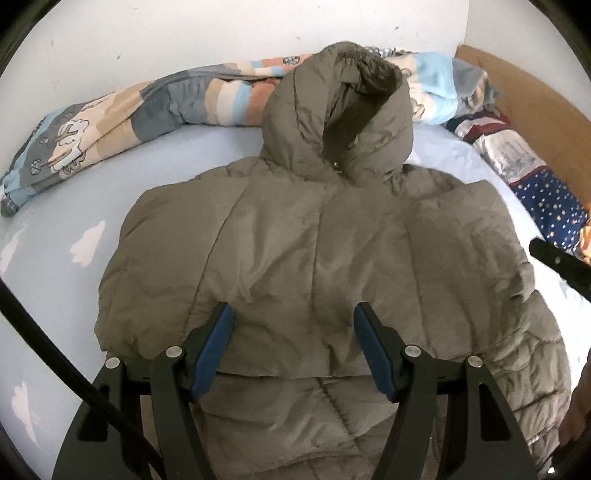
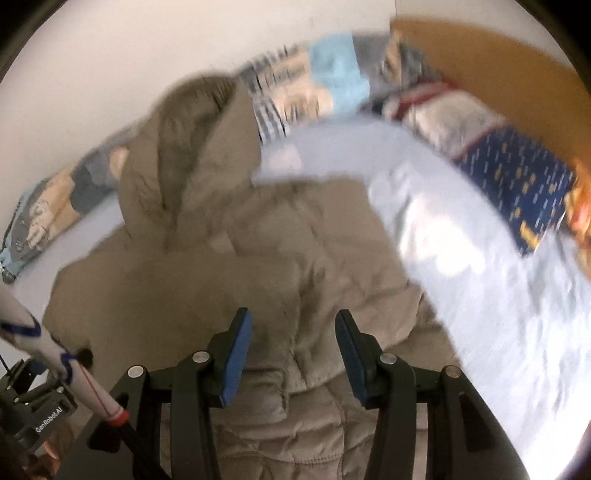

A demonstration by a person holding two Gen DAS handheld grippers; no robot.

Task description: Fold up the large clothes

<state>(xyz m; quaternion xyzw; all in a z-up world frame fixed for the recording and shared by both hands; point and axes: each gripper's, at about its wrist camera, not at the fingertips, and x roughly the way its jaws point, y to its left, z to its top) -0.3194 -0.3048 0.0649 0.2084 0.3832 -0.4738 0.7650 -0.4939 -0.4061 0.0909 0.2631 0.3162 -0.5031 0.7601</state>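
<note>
Left wrist view: one grey-brown padded jacket point(image 1: 314, 258) lies flat on the bed point(image 1: 66, 229), its single hood point(image 1: 340, 110) pointing toward the white wall point(image 1: 147, 33). The left gripper point(image 1: 293, 325) hangs over the jacket's lower part, its two blue-padded fingers point(image 1: 212, 350) spread apart, holding nothing. One patchwork quilt point(image 1: 122, 114) is bunched along the wall; one star-print blue cloth point(image 1: 546, 206) lies at the right beside a brown headboard point(image 1: 535, 103).

Right wrist view (blurred): the same jacket point(image 2: 258, 258) fills the centre. The right gripper point(image 2: 293, 332) has two fingers point(image 2: 236, 354) likewise apart and empty above it. One white pole point(image 2: 55, 354) with a red band crosses lower left.
</note>
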